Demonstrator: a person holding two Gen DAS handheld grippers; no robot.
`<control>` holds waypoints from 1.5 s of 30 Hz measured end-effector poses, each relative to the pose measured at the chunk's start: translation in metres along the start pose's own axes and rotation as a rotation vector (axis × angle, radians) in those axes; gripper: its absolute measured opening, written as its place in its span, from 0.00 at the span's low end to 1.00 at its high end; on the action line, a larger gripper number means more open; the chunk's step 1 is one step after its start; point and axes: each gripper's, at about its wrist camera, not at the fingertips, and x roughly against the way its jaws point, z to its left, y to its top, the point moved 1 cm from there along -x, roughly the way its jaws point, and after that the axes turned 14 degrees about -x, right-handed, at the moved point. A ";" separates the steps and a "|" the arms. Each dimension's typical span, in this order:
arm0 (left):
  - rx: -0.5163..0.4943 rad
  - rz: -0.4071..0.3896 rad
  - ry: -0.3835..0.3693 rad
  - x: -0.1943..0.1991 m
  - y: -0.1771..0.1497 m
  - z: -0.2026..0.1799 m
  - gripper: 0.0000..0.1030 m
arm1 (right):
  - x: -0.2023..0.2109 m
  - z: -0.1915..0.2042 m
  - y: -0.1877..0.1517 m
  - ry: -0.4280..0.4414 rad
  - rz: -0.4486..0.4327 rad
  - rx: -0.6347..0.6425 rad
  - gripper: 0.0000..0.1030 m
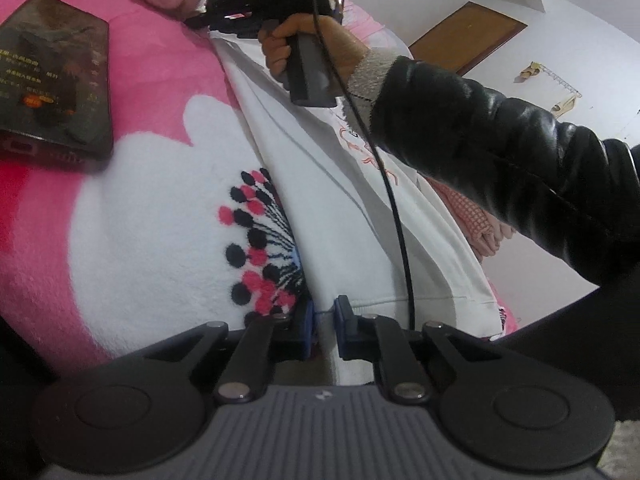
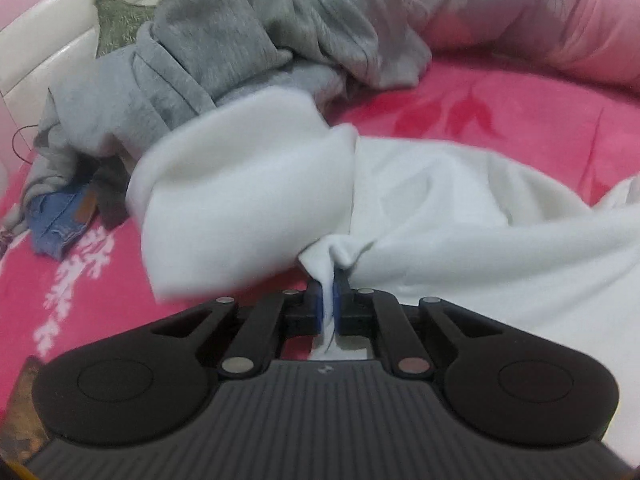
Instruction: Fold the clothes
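Left wrist: white garment (image 1: 320, 200) runs lengthwise away – both claws (image 1: 323, 316) (image 2: 329, 300) pinching its ends.

Soft even indoor light, fisheye-bent edges, motion blur in right view

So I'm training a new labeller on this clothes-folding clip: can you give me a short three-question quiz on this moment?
1. True or false: the right gripper is shut on the white garment.
2. What lies heaped behind the white garment in the right wrist view? A) grey clothes B) a yellow towel C) shoes
3. Fill in: the dark flat phone lies on the ____ and white blanket.

Key: 1 true: a pinch of white cloth sits between its pads. 2 A: the grey clothes. 3 pink.
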 end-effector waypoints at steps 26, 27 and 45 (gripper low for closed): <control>-0.229 0.012 0.285 -0.022 0.086 -0.060 0.35 | 0.416 -0.293 -0.134 -0.293 -0.401 -0.537 0.28; -0.239 0.028 0.284 -0.034 0.090 -0.064 0.36 | 0.410 -0.298 -0.133 -0.292 -0.393 -0.528 0.29; -0.451 0.112 0.334 -0.142 0.101 -0.082 0.40 | 0.254 -0.348 -0.055 -0.326 -0.182 -0.204 0.05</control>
